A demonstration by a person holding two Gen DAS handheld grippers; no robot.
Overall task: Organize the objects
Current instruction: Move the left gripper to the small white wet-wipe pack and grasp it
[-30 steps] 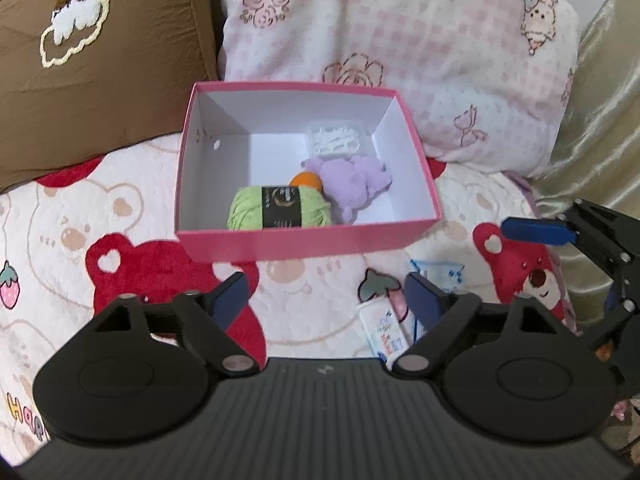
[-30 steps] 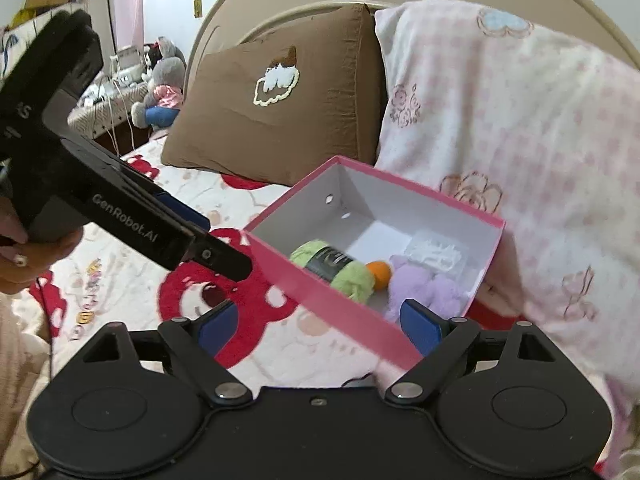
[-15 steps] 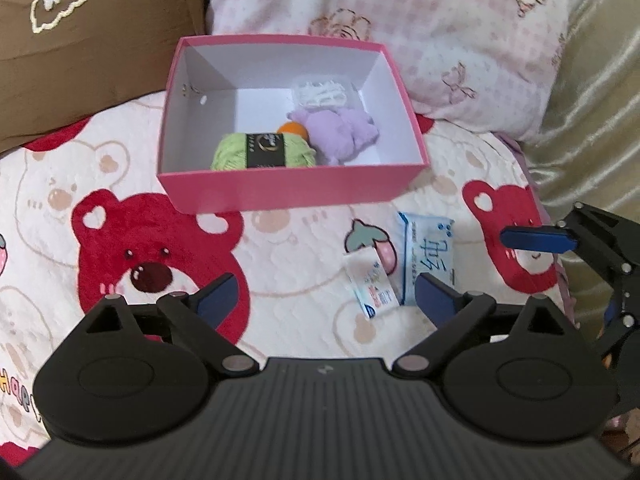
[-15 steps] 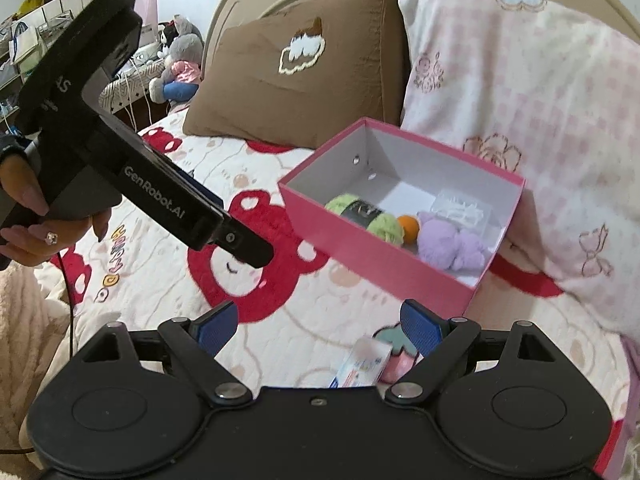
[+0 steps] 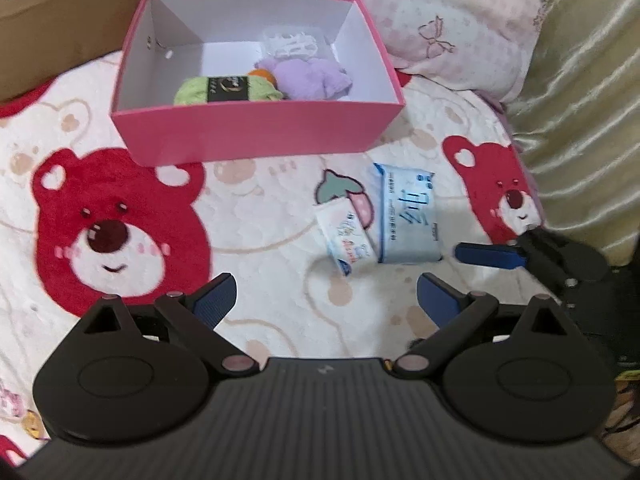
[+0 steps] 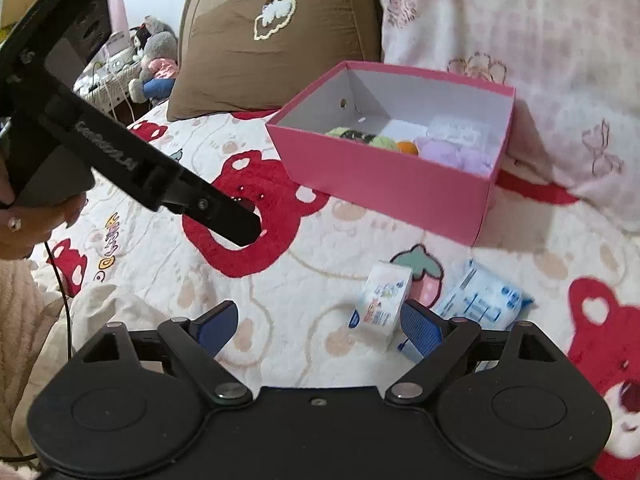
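Observation:
A pink box [image 5: 256, 128] stands on the bear-print bedspread and holds a green yarn ball [image 5: 224, 90], a small orange ball [image 5: 266, 75], a purple plush [image 5: 312, 80] and a clear plastic case [image 5: 292, 44]. In front of the box, to its right, lie a small white tissue pack [image 5: 346, 236] and a larger blue tissue pack [image 5: 408, 216]. My left gripper [image 5: 326, 292] is open and empty, just short of the small pack. My right gripper [image 6: 318, 320] is also open and empty. Its right finger [image 6: 420, 328] stands in front of the small white pack [image 6: 384, 304] and the blue pack [image 6: 484, 300].
A brown pillow [image 6: 280, 40] and a pink checked pillow [image 6: 520, 32] lean behind the box. Gold fabric [image 5: 580, 100] rises at the right. A hand [image 6: 36, 224] holds the left gripper's black body [image 6: 132, 160]. Stuffed toys [image 6: 156, 60] sit far back on the left.
Both grippers have sunk toward the bedspread and tilted down. The box has slid up in both views and the two tissue packs have come into sight. The left jaws have widened.

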